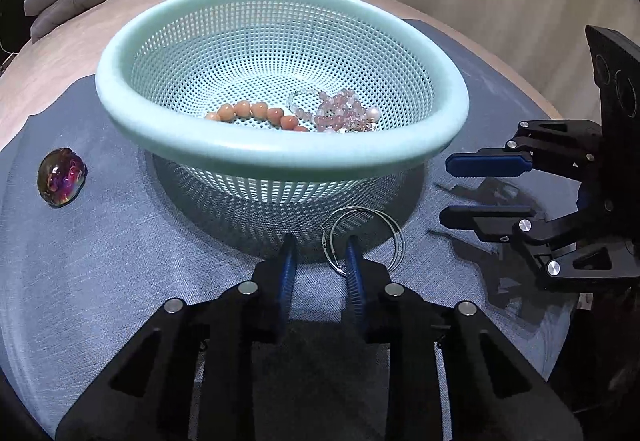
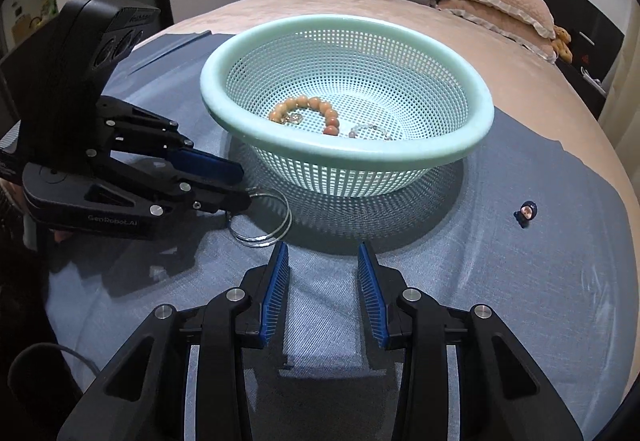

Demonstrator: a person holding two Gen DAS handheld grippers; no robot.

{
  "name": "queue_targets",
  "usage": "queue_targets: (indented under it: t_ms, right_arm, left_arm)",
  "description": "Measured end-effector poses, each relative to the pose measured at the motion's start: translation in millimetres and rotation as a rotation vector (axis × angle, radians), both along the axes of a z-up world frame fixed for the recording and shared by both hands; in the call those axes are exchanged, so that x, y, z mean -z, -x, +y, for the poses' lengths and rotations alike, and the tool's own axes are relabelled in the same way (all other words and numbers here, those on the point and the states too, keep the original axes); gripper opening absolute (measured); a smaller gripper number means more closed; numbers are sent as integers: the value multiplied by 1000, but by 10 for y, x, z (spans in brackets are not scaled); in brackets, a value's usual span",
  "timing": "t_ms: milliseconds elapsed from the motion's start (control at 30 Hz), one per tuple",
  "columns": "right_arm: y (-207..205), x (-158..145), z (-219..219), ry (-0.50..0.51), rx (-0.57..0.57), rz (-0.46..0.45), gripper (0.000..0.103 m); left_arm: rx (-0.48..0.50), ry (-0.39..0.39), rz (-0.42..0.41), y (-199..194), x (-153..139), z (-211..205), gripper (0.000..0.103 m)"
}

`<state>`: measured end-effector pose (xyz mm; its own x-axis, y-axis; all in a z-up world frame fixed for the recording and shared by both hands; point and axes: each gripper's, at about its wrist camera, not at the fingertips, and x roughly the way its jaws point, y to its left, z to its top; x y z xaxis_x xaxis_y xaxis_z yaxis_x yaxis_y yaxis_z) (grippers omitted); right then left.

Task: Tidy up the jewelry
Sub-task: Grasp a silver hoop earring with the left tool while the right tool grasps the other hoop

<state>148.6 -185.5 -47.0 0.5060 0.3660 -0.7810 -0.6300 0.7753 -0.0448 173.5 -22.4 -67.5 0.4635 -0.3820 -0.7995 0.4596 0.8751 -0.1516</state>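
Just in front of the mint colander basket [image 1: 280, 157], the wire hoop bangles [image 1: 366, 237] lie flat on the blue cloth [image 1: 120, 261]. Left gripper [image 1: 320, 257] straddles their near edge, jaws parted; right gripper [image 2: 323, 265] hangs open, empty. Bead bracelets [image 1: 260, 113] sit inside the basket.

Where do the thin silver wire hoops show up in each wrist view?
Left wrist view: silver wire hoops lie lower centre, at the left gripper fingertips, before the basket.
Right wrist view: hoops sit left of centre, under the left gripper's tips.
Shared landmark: mint-green mesh basket, just behind them.
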Motion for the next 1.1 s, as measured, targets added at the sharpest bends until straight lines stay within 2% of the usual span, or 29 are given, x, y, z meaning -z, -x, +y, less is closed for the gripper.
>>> queue_targets:
  t_ms: [67,133,367,467,600,733,833,933,1000,1067,1100]
  right_arm:
    - [-2,-6,44,-2,0,-18,34]
    - [-19,-1,82,8,14,-34,35]
    - [-116,26,114,-72,45,5,39]
    - [-139,36,120,-75,68,-1,39]
    - [-141,66,191,-113,43,33,41]
    - [-119,77,295,-143,10,56,42]
    - [-103,107,434,-124,-7,59,42]
    - [-133,205,563,-93,18,82,49]
    - [-124,243,627,-66,35,50,49]
    - [-117,247,679,-43,35,38,39]
    - [-120,243,692,-45,29,48,13]
  left_arm:
    - [-2,6,17,-27,12,13,9]
    - [-6,-9,18,-47,24,20,4]
    - [-11,22,50,-58,5,123,4]
    - [-27,30,51,-54,-28,195,4]
    - [-37,61,46,-9,-122,363,4]
    - [-47,55,30,82,-195,436,4]
    - [-65,48,34,79,-217,453,4]
    - [-68,43,30,126,-246,456,4]
    - [-68,34,34,152,-229,468,4]
    - [-70,27,40,147,-215,458,4]
    - [-71,22,40,132,-207,484,4]
